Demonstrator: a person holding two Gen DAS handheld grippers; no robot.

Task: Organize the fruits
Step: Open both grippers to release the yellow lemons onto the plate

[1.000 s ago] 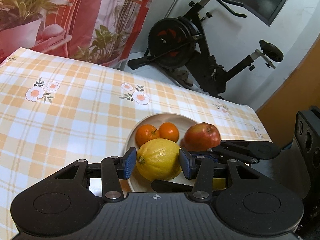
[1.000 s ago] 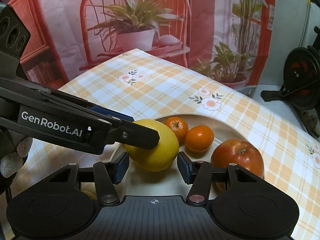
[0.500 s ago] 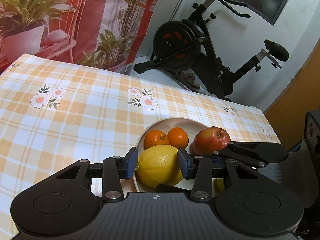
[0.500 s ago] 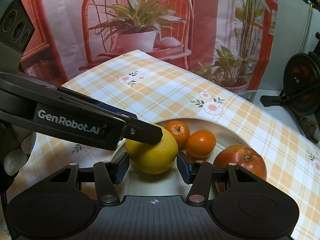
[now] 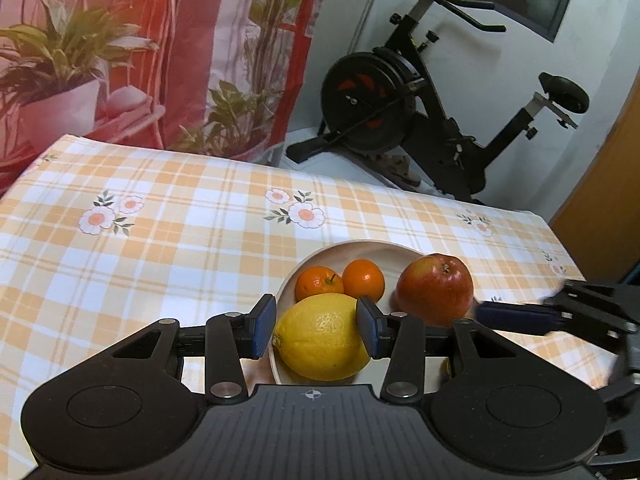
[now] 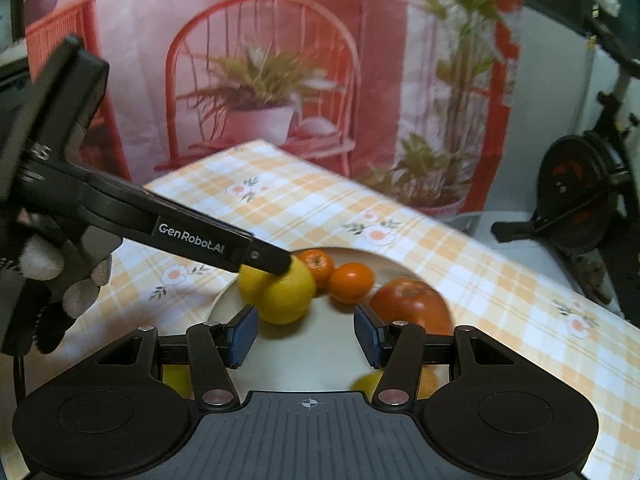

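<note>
A white plate (image 5: 352,249) on the checked tablecloth holds two small oranges (image 5: 340,279) and a red apple (image 5: 434,289). My left gripper (image 5: 316,330) is shut on a yellow lemon (image 5: 322,342) and holds it over the plate's near edge. In the right wrist view the lemon (image 6: 286,292) hangs above the plate (image 6: 320,356) under the left gripper's finger, with the oranges (image 6: 350,282) and apple (image 6: 410,304) behind. My right gripper (image 6: 306,336) is open and empty over the plate's near part. Another yellow fruit (image 6: 372,384) shows partly under it.
The table (image 5: 160,216) has an orange-and-white checked cloth with flower prints. A black exercise bike (image 5: 420,120) stands behind the table's far right. A red printed curtain (image 5: 140,40) hangs behind the table. The right gripper's blue-padded finger (image 5: 516,318) reaches in beside the apple.
My left gripper has lifted the lemon a little and drawn back. My right gripper has pulled back and up, away from the lemon, and its view is blurred by the motion.
</note>
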